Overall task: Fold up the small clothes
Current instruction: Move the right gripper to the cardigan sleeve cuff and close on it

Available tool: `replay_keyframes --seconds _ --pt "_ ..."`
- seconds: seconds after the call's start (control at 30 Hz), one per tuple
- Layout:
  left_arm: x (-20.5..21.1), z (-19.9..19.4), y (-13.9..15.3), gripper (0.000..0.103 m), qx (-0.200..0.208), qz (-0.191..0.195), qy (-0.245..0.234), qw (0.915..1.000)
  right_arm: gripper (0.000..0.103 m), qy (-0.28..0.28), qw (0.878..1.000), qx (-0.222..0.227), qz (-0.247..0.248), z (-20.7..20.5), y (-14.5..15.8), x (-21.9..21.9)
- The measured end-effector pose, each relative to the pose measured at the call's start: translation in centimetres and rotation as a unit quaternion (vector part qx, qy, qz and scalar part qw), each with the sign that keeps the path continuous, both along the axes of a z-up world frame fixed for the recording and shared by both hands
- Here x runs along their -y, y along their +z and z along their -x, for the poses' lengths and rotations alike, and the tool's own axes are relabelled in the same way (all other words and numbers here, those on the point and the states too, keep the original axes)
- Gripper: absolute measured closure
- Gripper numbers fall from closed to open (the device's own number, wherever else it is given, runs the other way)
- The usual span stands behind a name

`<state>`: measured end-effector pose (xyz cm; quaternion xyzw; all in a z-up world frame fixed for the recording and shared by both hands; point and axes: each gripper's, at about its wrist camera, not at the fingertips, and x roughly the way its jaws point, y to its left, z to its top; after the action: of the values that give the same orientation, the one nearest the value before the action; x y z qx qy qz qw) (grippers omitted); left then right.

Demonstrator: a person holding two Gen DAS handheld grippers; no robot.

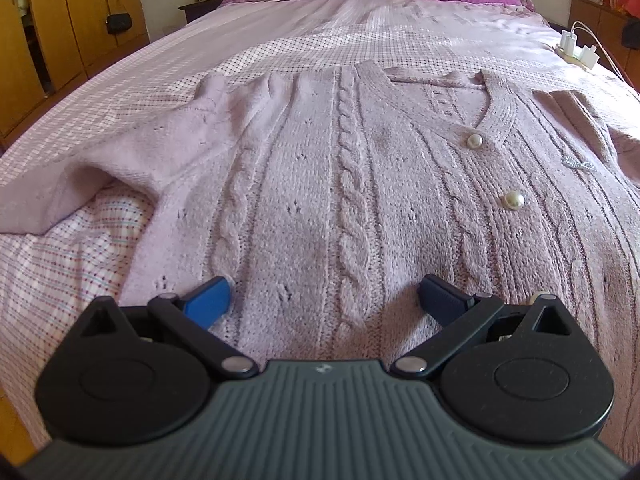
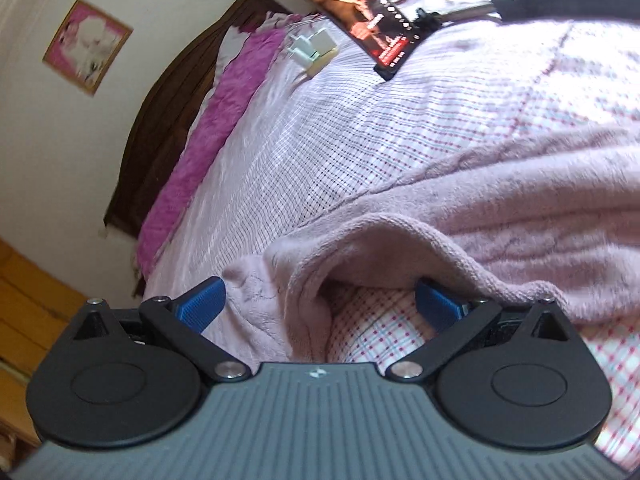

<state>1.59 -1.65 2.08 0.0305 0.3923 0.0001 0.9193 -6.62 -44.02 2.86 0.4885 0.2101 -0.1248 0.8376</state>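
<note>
— Knit hem first, right under my left hand-held gripper (image 1: 324, 296): the pink cardigan (image 1: 320, 184) lies face up and spread flat on the bed (image 1: 280, 40), pearl buttons (image 1: 514, 200) done up, neckline pointing away from me toward the pillow end.

— And your left fingers?

— Spread wide, one on each side of the middle cable, closed on nothing. I'd say I'm hovering low at the hem so I can pin or lift the bottom edge once the sleeves are in.

— What about the right side?

— My right hand-held gripper (image 2: 320, 300) is also spread. A raised fold of the cardigan's sleeve (image 2: 360, 236) sits between its fingers, but they aren't pinching it yet. The fabric arches up off the checked sheet (image 2: 400, 120), which leaves a gap for one finger to slip under.

— So the fold hasn't begun?

— By my judgement, no; both sleeves lie out to the sides. The far sleeve (image 1: 100, 168) trails toward the bed's edge.

— Anything else close by?

— A power strip with chargers (image 1: 576, 50) and a lit phone on a holder (image 2: 360, 20), well apart from the knit, so they shouldn't snag.
</note>
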Motion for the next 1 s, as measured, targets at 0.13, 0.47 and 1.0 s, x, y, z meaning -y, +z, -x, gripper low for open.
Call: replay_keyframes --seconds 0.13,0.47,1.0 --pt "-0.1 0.0 0.0 0.000 0.000 0.002 0.000 1.0000 0.000 -0.040 0.998 0.007 -0.041 2.0 -0.3 0.0" --pt "-0.1 -0.1 0.1 0.000 0.000 0.003 -0.001 1.0000 0.000 -0.103 0.992 0.025 -0.063 2.5 -1.7 2.5" --pt "-0.6 0.7 2.1 0.000 0.027 -0.006 -0.026 0.9993 0.078 -0.092 0.995 0.038 0.013 0.9 -1.4 5.6"
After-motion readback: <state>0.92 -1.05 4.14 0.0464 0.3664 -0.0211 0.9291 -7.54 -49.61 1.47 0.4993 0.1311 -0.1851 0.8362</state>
